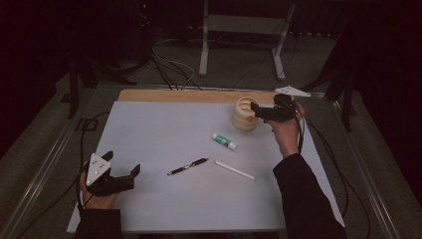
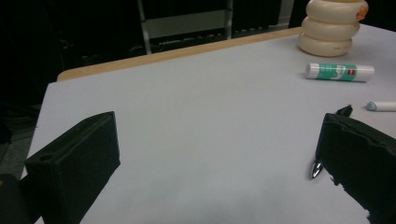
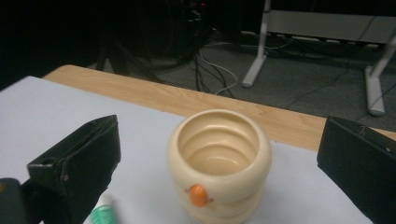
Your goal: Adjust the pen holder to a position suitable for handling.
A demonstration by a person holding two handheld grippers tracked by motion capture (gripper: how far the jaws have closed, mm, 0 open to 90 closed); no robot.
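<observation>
Cup (image 3: 219,165): near table's far edge, upright. Right gripper (image 3: 219,154): released, jaws flanking cup. Left gripper (image 1: 122,164): released, near corner.

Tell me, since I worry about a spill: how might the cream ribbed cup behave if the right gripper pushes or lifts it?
The cream ribbed cup stands upright on a wide base, so it probably resists tipping. Its smooth, bulging rings look glossy, so the open right gripper could slip between ridges. It appears empty, so likely light.
</observation>
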